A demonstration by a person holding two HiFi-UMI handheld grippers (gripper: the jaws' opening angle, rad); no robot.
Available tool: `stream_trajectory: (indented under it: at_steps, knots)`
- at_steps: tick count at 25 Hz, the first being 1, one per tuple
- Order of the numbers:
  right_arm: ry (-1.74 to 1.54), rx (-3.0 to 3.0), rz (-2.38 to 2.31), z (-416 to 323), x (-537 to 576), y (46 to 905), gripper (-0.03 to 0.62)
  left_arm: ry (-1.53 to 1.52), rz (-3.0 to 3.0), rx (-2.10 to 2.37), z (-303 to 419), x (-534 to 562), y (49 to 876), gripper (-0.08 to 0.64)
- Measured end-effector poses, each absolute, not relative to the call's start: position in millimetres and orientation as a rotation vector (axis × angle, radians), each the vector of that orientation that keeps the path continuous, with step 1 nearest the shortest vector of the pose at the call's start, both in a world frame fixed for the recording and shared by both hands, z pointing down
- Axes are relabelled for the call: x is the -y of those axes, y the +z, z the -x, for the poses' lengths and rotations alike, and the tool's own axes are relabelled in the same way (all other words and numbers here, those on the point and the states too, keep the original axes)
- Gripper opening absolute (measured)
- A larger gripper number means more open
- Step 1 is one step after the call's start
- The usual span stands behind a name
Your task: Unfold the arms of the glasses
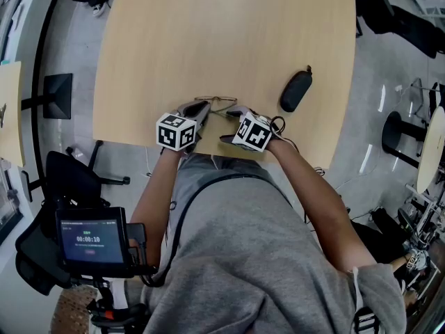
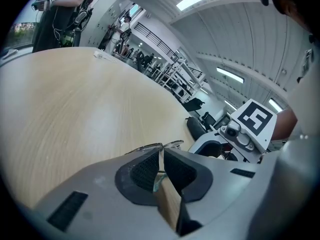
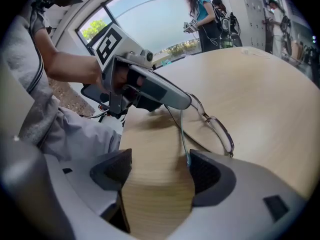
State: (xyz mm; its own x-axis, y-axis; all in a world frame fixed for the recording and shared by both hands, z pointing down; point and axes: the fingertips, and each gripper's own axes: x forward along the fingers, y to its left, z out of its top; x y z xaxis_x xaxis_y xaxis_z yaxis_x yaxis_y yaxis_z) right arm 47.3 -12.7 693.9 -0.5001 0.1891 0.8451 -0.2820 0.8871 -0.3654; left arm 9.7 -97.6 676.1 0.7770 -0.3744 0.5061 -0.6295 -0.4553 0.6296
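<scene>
Pale wood surface [image 1: 222, 40]. The left gripper [image 2: 162, 151] is clamped on thin-rimmed glasses [image 3: 220, 134]; the right gripper [image 3: 160, 171] gapes wide, gripping nothing, one glasses arm lying just inside its jaws.

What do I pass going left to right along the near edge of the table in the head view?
left gripper → glasses, pinched in that gripper → right gripper, its jaws apart → black case, lying apart from the rest.
</scene>
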Motion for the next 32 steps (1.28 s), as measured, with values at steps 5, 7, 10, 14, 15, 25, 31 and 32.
stream_trajectory:
  at_steps: [5,7,10,14,15,25,31,32]
  knots:
    - [0.595,2.046,-0.043,-41,1,690,0.348,0.299,-2.031,0.782,-8,101,677,0.009]
    - [0.588,2.067,-0.034,-35,-2,686,0.348,0.261,-1.999,0.787,-7,101,677,0.009]
    - [0.546,2.114,-0.083,-29,6,679,0.35,0.229,-2.005,0.769,-6,98,672,0.009]
    - [0.508,2.149,-0.115,-28,15,682,0.378,0.321,-2.214,0.709,-14,88,649,0.009]
    - [0.508,2.151,-0.116,-29,15,685,0.387,0.377,-2.289,0.679,-21,84,645,0.009]
    - [0.493,2.179,-0.134,-21,15,687,0.402,0.824,-2.481,0.346,-66,41,676,0.012]
    - [0.475,2.176,-0.127,-20,14,690,0.407,0.952,-2.466,0.252,-62,21,692,0.014]
    - [0.468,2.172,-0.124,-20,13,692,0.407,0.964,-2.463,0.242,-61,18,693,0.014]
